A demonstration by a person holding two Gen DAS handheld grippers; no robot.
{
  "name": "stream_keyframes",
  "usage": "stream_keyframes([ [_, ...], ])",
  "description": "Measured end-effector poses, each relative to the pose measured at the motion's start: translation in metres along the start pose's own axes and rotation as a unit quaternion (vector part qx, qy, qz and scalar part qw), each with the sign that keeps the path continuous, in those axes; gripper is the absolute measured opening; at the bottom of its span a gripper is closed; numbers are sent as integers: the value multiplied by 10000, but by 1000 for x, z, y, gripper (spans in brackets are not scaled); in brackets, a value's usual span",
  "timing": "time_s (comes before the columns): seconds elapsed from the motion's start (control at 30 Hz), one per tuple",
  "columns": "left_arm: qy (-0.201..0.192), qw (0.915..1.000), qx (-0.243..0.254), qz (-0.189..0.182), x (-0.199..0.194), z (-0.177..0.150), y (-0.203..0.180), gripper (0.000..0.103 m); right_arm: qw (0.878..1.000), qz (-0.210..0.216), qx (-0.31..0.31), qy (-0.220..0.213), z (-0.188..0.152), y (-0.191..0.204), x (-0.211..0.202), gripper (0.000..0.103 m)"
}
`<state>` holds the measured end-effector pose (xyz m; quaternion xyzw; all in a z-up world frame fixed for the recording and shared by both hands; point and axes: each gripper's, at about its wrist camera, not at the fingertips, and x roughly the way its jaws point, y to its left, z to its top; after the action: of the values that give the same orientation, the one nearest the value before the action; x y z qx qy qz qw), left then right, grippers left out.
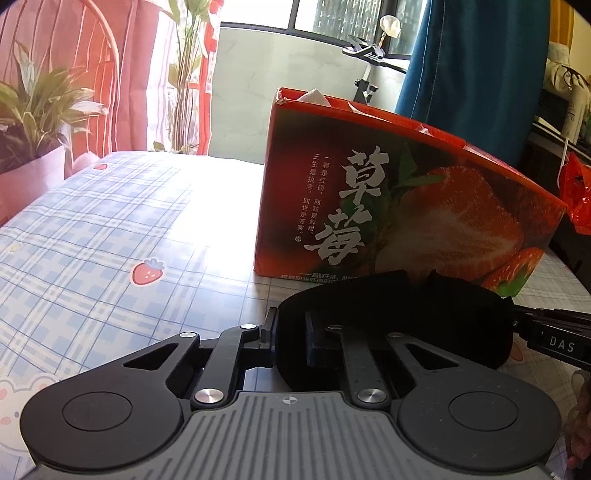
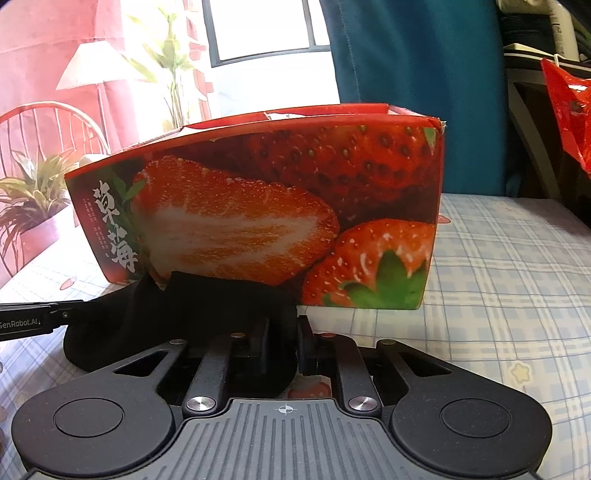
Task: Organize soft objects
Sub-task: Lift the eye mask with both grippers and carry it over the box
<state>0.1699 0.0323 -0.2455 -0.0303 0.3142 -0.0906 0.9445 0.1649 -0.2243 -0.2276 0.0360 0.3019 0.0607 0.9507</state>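
On the checked tablecloth (image 1: 92,236), just in front of the strawberry box (image 2: 258,206), a black sock (image 1: 399,317) lies stretched between two tools. The left gripper (image 1: 291,332) is clamped on one end, the right gripper (image 2: 282,339) on the other. Judged progress: early, since the sock is gripped but not yet folded or placed; white items already show in the box.

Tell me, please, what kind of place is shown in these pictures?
Probably a room in a home: a table with a strawberry-print checked tablecloth, potted plants by the red curtains, and a window behind.
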Motion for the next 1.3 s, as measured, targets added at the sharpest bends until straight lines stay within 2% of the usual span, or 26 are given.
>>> stream_keyframes([
  [0.1,-69,9999,-18,103,-5,0,-1,11,10000,-16,-25,-49,0,1,-1,13],
  [0.3,-185,9998,86,45,-26,5,-4,6,9992,-157,-247,-288,-3,8,-15,11],
  [0.63,-536,9979,329,-173,-51,15,-19,5,9983,134,-24,-563,5,8,-50,8],
  [0.97,-1143,9921,485,-167,-82,35,-28,6,9931,155,112,-1158,25,-1,-88,8],
  [1.3,-1760,9821,655,-179,-109,63,-41,6,9852,266,-117,-1691,61,2,-111,8],
])
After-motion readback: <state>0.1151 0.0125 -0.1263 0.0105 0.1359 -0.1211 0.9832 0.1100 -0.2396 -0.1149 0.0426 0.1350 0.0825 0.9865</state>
